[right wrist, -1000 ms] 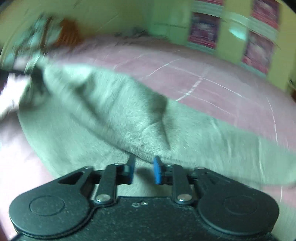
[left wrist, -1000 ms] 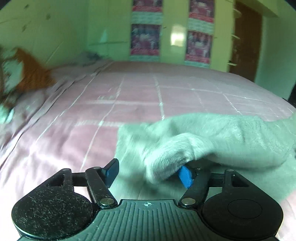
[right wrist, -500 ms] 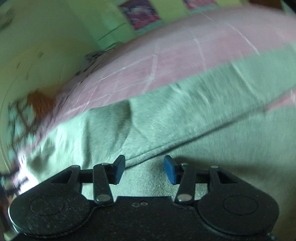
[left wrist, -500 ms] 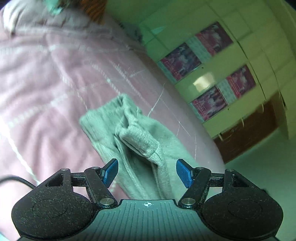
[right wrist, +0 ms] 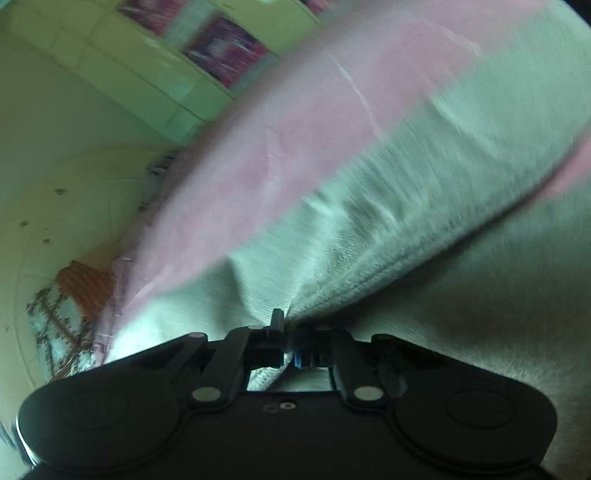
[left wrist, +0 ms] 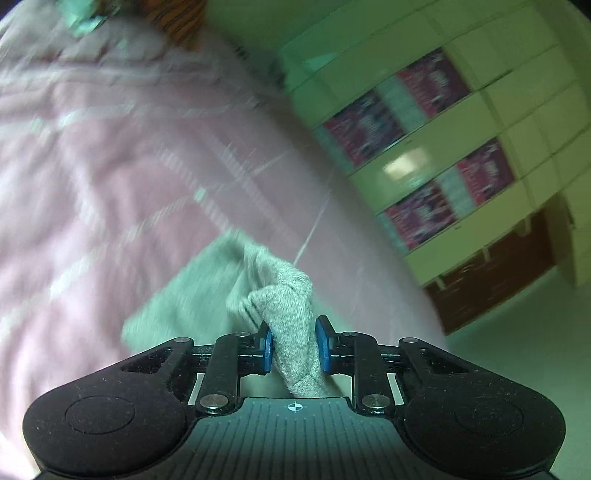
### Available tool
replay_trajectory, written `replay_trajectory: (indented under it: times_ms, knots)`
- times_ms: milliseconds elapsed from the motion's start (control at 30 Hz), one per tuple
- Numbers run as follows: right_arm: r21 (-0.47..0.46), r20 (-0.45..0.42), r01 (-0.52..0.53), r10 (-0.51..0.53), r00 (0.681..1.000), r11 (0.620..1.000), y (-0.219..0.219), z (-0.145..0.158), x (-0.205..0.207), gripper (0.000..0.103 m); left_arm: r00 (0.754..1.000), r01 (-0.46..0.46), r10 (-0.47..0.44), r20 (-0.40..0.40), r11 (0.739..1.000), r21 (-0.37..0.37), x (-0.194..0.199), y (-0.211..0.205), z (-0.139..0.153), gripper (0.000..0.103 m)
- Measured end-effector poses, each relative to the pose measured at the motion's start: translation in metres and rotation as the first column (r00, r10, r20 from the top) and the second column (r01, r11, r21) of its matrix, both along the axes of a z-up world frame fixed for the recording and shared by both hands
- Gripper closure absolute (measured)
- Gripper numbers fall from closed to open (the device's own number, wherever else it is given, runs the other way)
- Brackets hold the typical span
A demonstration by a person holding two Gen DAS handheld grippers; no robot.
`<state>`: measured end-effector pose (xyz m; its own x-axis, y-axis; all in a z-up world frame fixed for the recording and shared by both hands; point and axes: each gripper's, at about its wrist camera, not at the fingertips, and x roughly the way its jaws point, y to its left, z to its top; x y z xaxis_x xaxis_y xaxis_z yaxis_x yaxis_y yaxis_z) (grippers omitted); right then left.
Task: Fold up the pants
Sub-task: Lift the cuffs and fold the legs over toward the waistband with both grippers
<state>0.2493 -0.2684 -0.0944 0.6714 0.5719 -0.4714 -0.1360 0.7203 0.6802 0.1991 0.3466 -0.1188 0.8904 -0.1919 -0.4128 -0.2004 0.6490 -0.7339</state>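
Note:
Grey knit pants (left wrist: pixel 288 306) lie on a pink checked bedsheet (left wrist: pixel 110 166). In the left wrist view a thick bunched fold of them stands between the blue pads of my left gripper (left wrist: pixel 294 347). Its jaws are closing and both pads touch the fabric. The right wrist view is blurred. There the pants (right wrist: pixel 406 192) stretch away up and to the right across the bedsheet (right wrist: pixel 295 129). My right gripper (right wrist: pixel 290 354) is shut on a thin edge of the cloth, which is pinched between its fingertips. Both views are strongly tilted.
A pale green wardrobe with red posters (left wrist: pixel 424 147) stands past the bed, with a brown door (left wrist: pixel 491 284) beside it. An orange and patterned cushion pile (left wrist: pixel 173 14) lies at the head of the bed, and the same pile (right wrist: pixel 74 295) shows in the right wrist view.
Both grippers stood open around the pants in the earlier frames and now grip the cloth. Both views have rolled sideways, and the left one has come closer to the bunched fold.

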Motion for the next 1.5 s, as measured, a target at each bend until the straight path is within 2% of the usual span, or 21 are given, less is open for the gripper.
replay_trajectory:
  times_ms: [100, 167, 200, 267, 300, 367, 433, 500, 567, 633, 700, 733, 800, 1000, 1233, 1267, 1333, 1367, 1400, 1433, 1500]
  knots:
    - [-0.008, 0.147, -0.037, 0.038, 0.988, 0.999, -0.001, 0.032, -0.049, 0.099, 0.997, 0.071, -0.07, -0.032, 0.997, 0.039, 0.001, 0.011, 0.006, 0.079]
    - [-0.031, 0.17, -0.058, 0.062, 0.984, 0.998, 0.002, 0.03, -0.078, 0.099, 0.98, 0.121, -0.1, -0.173, 0.986, 0.112, 0.005, 0.013, -0.012, 0.079]
    - [-0.076, 0.146, -0.071, 0.082, 0.986, 0.995, 0.007, 0.019, -0.087, 0.099, 0.967, 0.138, -0.11, -0.228, 0.984, 0.114, 0.005, 0.014, -0.027, 0.08]
    - [-0.167, 0.004, -0.114, 0.116, 0.993, 0.979, 0.018, -0.014, -0.079, 0.098, 0.975, 0.105, -0.092, -0.201, 0.993, 0.056, -0.002, 0.02, -0.038, 0.08]
    - [-0.156, -0.057, -0.121, 0.114, 0.992, 0.98, 0.019, -0.033, -0.075, 0.099, 0.977, 0.094, -0.082, -0.196, 0.994, 0.054, -0.002, 0.019, -0.036, 0.08]
    - [-0.108, -0.049, -0.099, 0.094, 0.994, 0.989, 0.012, -0.037, -0.074, 0.098, 0.974, 0.111, -0.085, -0.208, 0.987, 0.119, 0.003, 0.012, -0.027, 0.08]
    - [-0.144, -0.035, -0.103, 0.099, 0.994, 0.984, 0.015, -0.035, -0.078, 0.098, 0.978, 0.108, -0.081, -0.19, 0.985, 0.132, 0.006, 0.012, -0.017, 0.08]
    - [-0.154, -0.003, -0.114, 0.115, 0.993, 0.982, 0.018, -0.023, -0.079, 0.098, 0.988, 0.098, -0.075, -0.134, 0.98, 0.173, 0.002, 0.015, 0.004, 0.086]
    - [-0.125, 0.067, -0.126, 0.135, 0.989, 0.984, 0.026, 0.007, -0.089, 0.098, 0.988, 0.095, -0.063, -0.139, 0.967, 0.236, 0.0, 0.018, 0.015, 0.086]
    - [-0.142, 0.08, -0.135, 0.147, 0.986, 0.981, 0.03, 0.014, -0.096, 0.098, 0.972, 0.138, -0.076, -0.222, 0.95, 0.279, 0.009, 0.016, 0.01, 0.086]
    - [-0.196, 0.024, -0.141, 0.149, 0.989, 0.97, 0.039, -0.004, -0.097, 0.098, 0.95, 0.181, -0.079, -0.301, 0.927, 0.328, 0.015, 0.008, -0.005, 0.086]
    - [-0.217, -0.01, -0.136, 0.138, 0.99, 0.967, 0.042, -0.018, -0.09, 0.098, 0.953, 0.165, -0.066, -0.294, 0.931, 0.326, 0.014, 0.007, -0.006, 0.086]
    - [-0.129, -0.038, -0.096, 0.092, 0.995, 0.987, 0.037, -0.036, -0.089, 0.099, 0.959, 0.134, -0.043, -0.282, 0.94, 0.314, 0.01, 0.007, -0.006, 0.086]
    - [-0.119, -0.04, -0.123, 0.119, 0.992, 0.985, 0.042, -0.029, -0.085, 0.095, 0.966, 0.109, -0.004, -0.26, 0.915, 0.389, 0.0, -0.011, -0.005, 0.086]
    - [-0.106, -0.039, -0.12, 0.117, 0.992, 0.987, 0.032, -0.016, -0.09, 0.095, 0.974, 0.11, 0.011, -0.225, 0.847, 0.52, 0.005, -0.026, 0.001, 0.086]
    - [-0.107, -0.038, -0.119, 0.116, 0.993, 0.987, 0.031, -0.016, -0.09, 0.095, 0.982, 0.097, 0.004, -0.186, 0.844, 0.528, 0.002, -0.027, 0.006, 0.087]
    - [-0.106, -0.035, -0.114, 0.111, 0.993, 0.988, 0.026, -0.014, -0.092, 0.096, 0.999, 0.038, -0.027, -0.027, 0.851, 0.523, -0.008, -0.027, 0.026, 0.087]
    - [-0.105, -0.015, -0.101, 0.1, 0.995, 0.989, 0.026, -0.011, -0.095, 0.092, 0.998, 0.02, -0.045, 0.033, 0.847, 0.531, -0.011, -0.029, 0.035, 0.087]
    - [-0.11, 0.012, -0.094, 0.096, 0.995, 0.989, 0.027, -0.007, -0.097, 0.09, 0.997, 0.019, -0.054, 0.047, 0.838, 0.546, -0.01, -0.029, 0.04, 0.087]
    - [-0.122, 0.031, -0.095, 0.099, 0.995, 0.988, 0.029, -0.004, -0.1, 0.089, 0.998, 0.033, -0.052, 0.019, 0.832, 0.555, -0.005, -0.028, 0.037, 0.087]
    - [-0.152, 0.016, -0.101, 0.104, 0.994, 0.983, 0.036, -0.007, -0.1, 0.09, 0.984, 0.106, -0.011, -0.176, 0.834, 0.542, 0.013, -0.016, 0.012, 0.087]
